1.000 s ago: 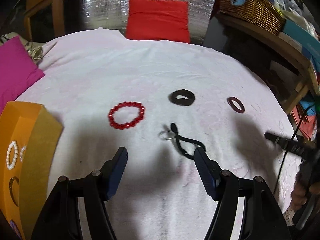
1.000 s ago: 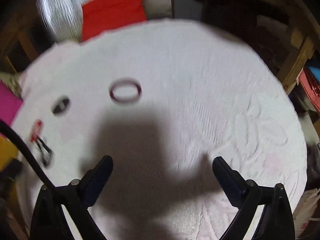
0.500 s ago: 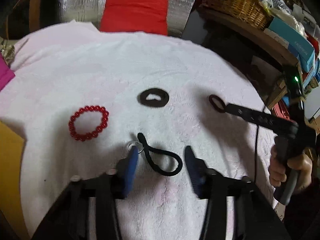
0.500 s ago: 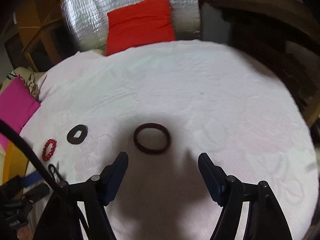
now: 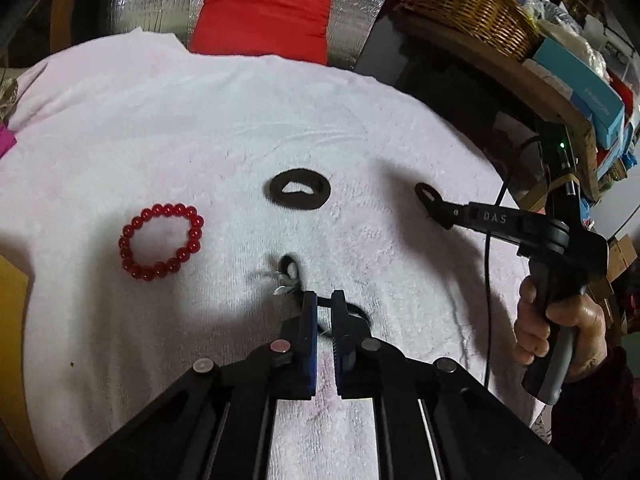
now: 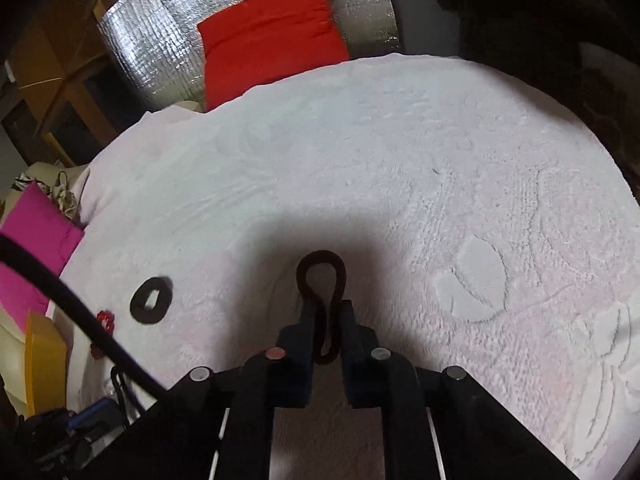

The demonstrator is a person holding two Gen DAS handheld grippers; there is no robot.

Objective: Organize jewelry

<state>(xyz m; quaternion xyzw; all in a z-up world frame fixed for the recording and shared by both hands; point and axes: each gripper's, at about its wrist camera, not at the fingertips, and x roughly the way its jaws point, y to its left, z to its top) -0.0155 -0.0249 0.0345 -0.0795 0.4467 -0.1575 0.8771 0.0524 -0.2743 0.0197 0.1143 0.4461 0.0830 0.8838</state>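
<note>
On a surface draped in a pale pink towel [image 5: 168, 128], the left gripper [image 5: 324, 300] has its fingers [image 5: 309, 320] drawn nearly together on a thin black cord [image 5: 356, 309], whose far loop carries a small silver ring [image 5: 282, 280] lying just ahead of the fingertips. To the left of it rests a red bead bracelet [image 5: 160, 248], and farther back, near the middle of the towel, a black scrunchie [image 5: 299, 190]. The right gripper [image 6: 326, 312] is closed down on a dark brown hair band [image 6: 322, 276], squeezing it into a long narrow loop that bulges out past the fingertips; from the left wrist view this band [image 5: 426, 194] sits at the tip of the right gripper, off to the right of the scrunchie, with the person's right hand [image 5: 560, 328] wrapped round the grey handle. An orange box [image 6: 44, 356] stands at the left edge of the towel, and a red cushion [image 5: 262, 12] leans against silver foil behind
</note>
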